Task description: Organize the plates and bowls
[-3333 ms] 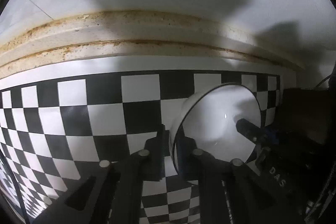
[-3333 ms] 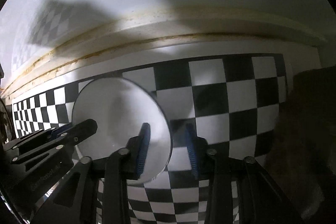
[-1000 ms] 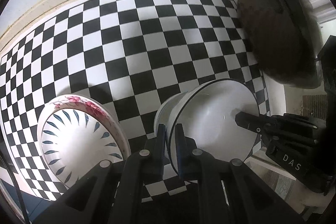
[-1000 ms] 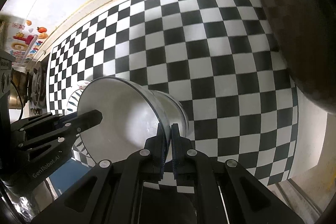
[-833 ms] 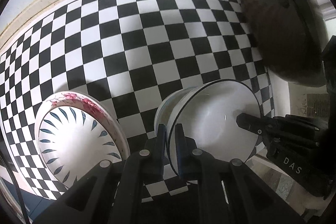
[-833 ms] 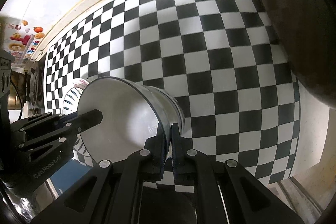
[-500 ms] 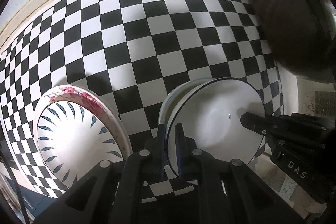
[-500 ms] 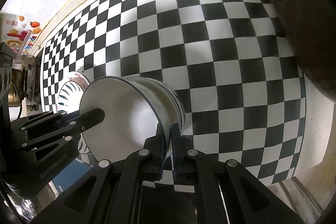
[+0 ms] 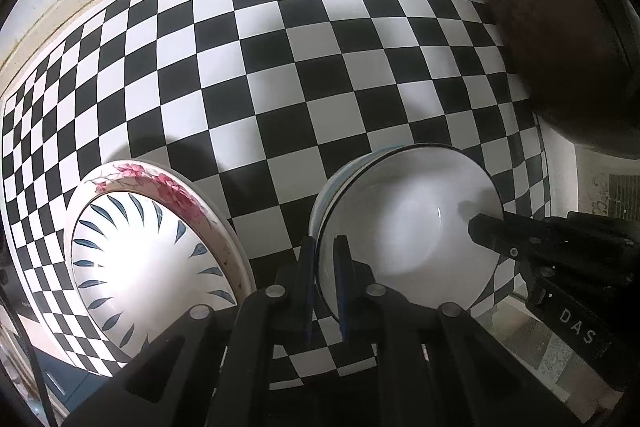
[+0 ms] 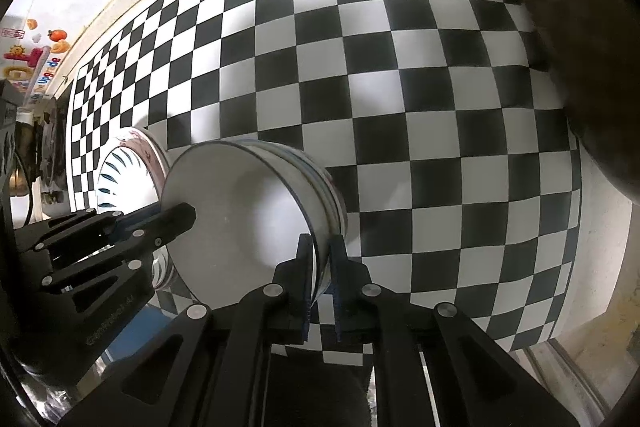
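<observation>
Fingers (image 9: 309, 267) of left gripper (image 9: 323, 281) pinching bowl (image 9: 408, 227) rim; right gripper (image 10: 318, 273) just easing off opposite rim. Lowered onto bowl stack beside flowered plate (image 9: 152, 259); stacking nearly done.

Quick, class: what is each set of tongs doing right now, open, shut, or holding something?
Left tongs: shut on the white bowl's rim.
Right tongs: jaws just easing open, pads still at the same bowl's opposite rim.

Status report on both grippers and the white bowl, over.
Left gripper and right gripper pinch white bowl rim. Bowl nested on stack. Patterned plates alongside, clear.
</observation>
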Demonstrator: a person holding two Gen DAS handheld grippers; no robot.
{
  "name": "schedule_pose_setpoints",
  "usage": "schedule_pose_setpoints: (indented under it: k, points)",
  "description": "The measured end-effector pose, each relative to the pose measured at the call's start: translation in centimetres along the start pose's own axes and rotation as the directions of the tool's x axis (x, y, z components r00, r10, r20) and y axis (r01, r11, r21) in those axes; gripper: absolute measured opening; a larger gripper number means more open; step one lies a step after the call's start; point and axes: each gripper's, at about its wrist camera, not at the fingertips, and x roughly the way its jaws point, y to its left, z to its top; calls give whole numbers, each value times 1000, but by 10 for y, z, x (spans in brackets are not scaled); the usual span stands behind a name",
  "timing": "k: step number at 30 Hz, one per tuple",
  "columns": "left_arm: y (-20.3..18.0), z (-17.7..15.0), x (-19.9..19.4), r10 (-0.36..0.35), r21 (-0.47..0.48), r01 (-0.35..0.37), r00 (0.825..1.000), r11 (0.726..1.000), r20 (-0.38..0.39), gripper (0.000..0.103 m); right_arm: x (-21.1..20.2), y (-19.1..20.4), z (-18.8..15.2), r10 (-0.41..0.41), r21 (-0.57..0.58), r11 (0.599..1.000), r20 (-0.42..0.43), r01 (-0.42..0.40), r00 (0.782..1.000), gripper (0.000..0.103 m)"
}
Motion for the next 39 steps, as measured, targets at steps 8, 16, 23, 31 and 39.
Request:
schedule_pose_setpoints:
  k: [8, 16, 23, 31, 39]
  points:
    - [-2, -4, -4, 10, -4, -10, 1000, 1000, 10, 8, -2, -1, -1, -4, -6, 1000, -1, 4, 1000, 11]
    - [-4, -20, -32, 5, -8, -4, 998, 1000, 63, 8, -16, 2, -14, -17, -8, 1000, 48, 18, 999, 11]
    - [-6, -42, -76, -4, 10, 3, 992, 1000, 123, 8, -51, 18, -44, 14, -37, 999, 115, -10, 993, 11]
    - [-13, -63, -123, -19, 61, 8, 982, 998, 188, 8, -98, 39, -74, 3, -73, 997, 197, 12, 980, 11]
    - [-18, -78, -156, -58, 77, 42, 974, 996, 219, 8, -146, 49, -102, -3, -79, 997, 274, 25, 962, 11]
